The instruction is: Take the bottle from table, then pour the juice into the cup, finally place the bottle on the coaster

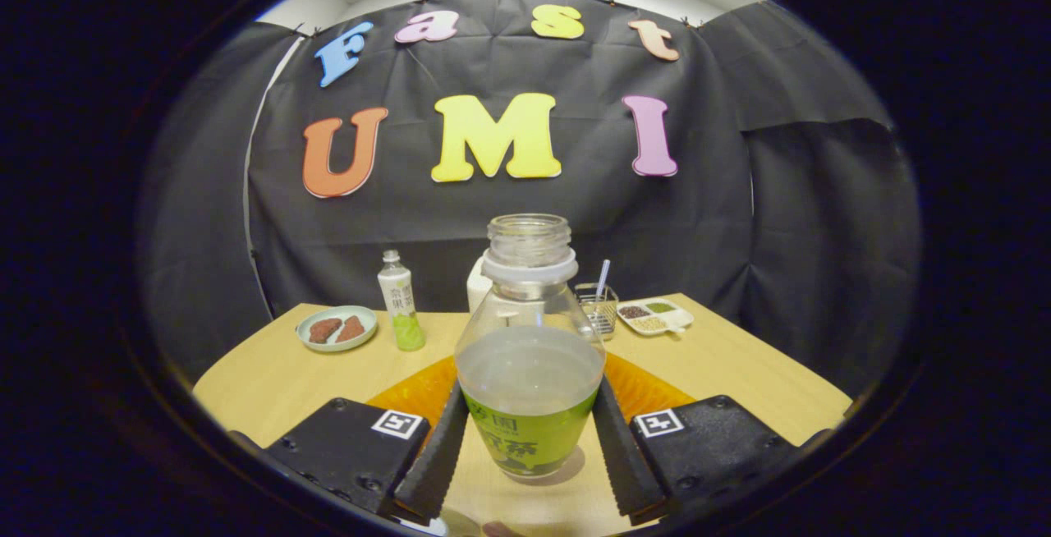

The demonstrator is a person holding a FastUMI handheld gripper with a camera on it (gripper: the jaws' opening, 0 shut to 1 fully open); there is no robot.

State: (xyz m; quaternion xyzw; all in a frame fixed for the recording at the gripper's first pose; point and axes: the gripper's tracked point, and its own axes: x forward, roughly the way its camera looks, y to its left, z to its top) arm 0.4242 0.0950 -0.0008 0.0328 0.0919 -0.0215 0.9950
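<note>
Jaws (pixel 530 438) clamped on the bottle (pixel 530 356), one finger on each side of its lower body. Bottle upright, long axis vertical, open neck up, no cap; it's lifted slightly off the table (pixel 739 364), shadow under its base. Green label with CJK print, not legible enough to name a brand. Orange coaster (pixel 649 393) just behind the bottle. Beyond the jaws: a second small bottle (pixel 400 300), a plate (pixel 336 328) with brown pieces, a wire basket (pixel 599 307), a divided dish (pixel 654 316).
</note>
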